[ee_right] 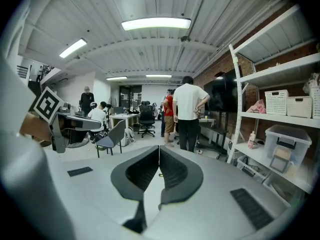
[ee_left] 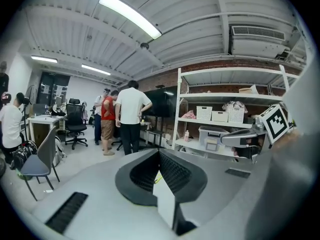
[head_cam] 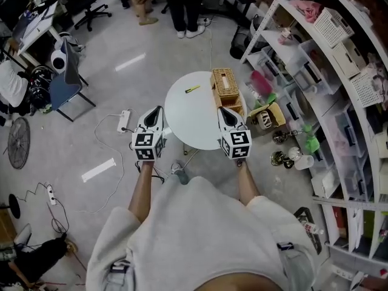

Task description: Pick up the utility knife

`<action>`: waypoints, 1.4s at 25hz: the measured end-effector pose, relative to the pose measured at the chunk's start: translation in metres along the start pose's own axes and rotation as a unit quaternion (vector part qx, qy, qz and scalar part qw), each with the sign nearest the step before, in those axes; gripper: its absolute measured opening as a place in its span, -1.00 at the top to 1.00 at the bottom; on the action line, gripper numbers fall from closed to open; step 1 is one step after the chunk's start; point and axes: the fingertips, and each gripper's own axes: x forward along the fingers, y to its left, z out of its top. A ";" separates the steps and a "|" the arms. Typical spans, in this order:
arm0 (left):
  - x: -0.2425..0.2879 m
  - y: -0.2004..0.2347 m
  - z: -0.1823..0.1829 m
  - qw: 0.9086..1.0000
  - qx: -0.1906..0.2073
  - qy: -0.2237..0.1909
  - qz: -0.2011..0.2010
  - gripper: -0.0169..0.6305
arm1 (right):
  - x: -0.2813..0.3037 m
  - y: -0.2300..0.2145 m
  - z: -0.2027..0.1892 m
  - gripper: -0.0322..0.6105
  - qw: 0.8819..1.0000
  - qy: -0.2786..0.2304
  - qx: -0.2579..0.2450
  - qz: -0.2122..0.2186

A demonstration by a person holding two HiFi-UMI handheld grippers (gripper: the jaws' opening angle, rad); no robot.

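The utility knife [head_cam: 193, 89], small and yellow, lies on the far left part of the round white table [head_cam: 191, 120]. My left gripper [head_cam: 159, 108] hangs at the table's near left rim, short of the knife, with its jaws shut and nothing in them. My right gripper [head_cam: 222, 110] is over the table's near right part, also shut and empty. In the left gripper view the closed jaws [ee_left: 159, 153] point over the table, and a yellow sliver of the knife [ee_left: 158, 178] shows in the gap behind the tips. The right gripper view shows its jaws [ee_right: 159, 148] meeting at the tips.
A wicker basket [head_cam: 225, 86] stands on the table's far right side. White shelves [head_cam: 315, 71] with bins and clutter line the right. People [head_cam: 182, 5] stand beyond the table. A blue chair [head_cam: 65, 83] is at the left, and a power strip [head_cam: 124, 120] with cables lies on the floor.
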 end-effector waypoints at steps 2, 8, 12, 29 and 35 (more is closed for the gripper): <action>0.014 0.014 0.004 1.000 -0.002 -0.001 -0.009 0.89 | 0.017 0.002 0.006 0.80 1.000 0.003 -0.003 -0.005; 0.054 0.043 0.011 0.999 -0.004 0.002 -0.034 0.89 | 0.056 0.001 0.017 0.80 1.000 0.013 -0.008 -0.023; 0.073 0.059 0.009 0.999 -0.007 0.007 -0.043 0.89 | 0.074 0.001 0.016 0.80 0.999 0.022 -0.011 -0.029; 0.122 0.061 -0.004 0.999 -0.019 0.038 -0.020 0.89 | 0.131 -0.027 0.000 0.80 0.998 0.053 -0.004 0.021; 0.135 0.058 -0.011 0.998 -0.022 0.057 0.020 0.89 | 0.161 -0.039 -0.013 0.80 0.995 0.070 0.000 0.076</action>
